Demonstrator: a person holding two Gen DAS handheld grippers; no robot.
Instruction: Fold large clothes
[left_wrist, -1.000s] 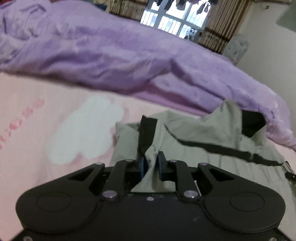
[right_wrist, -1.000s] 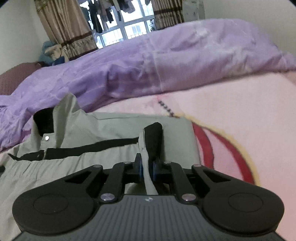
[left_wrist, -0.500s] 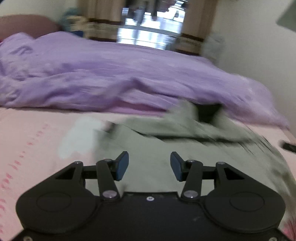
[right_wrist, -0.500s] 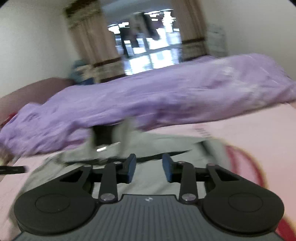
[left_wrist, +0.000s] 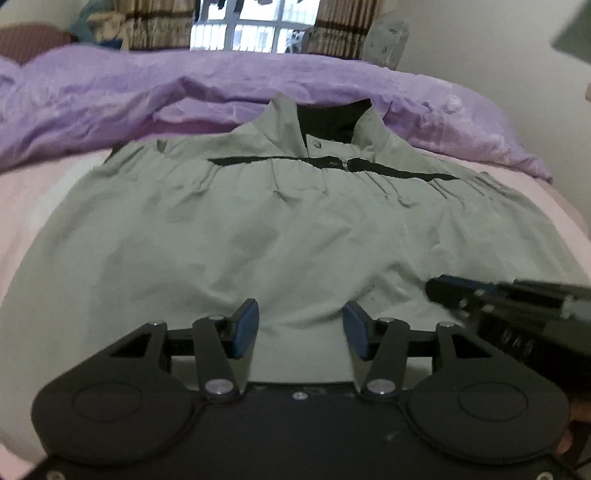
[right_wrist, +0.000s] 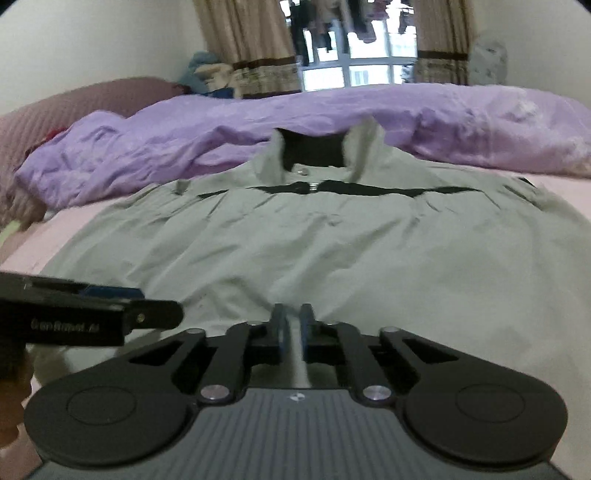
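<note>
Grey-green jacket (left_wrist: 280, 229) spread flat on pink bed (left_wrist: 33, 192), left gripper (left_wrist: 301, 328) opening above its hem, nothing pinched, right gripper (right_wrist: 291, 325) clamped together, seemingly on a fabric fold, purple duvet (right_wrist: 184, 125) behind

a rumpled purple duvet (left_wrist: 184, 92) lies across the far side of the bed, above a pink sheet (left_wrist: 33, 192). behind it stand patterned curtains (right_wrist: 251, 48) on either side of a barred window (right_wrist: 354, 70), with a maroon headboard (right_wrist: 74, 99) at the left.
</note>
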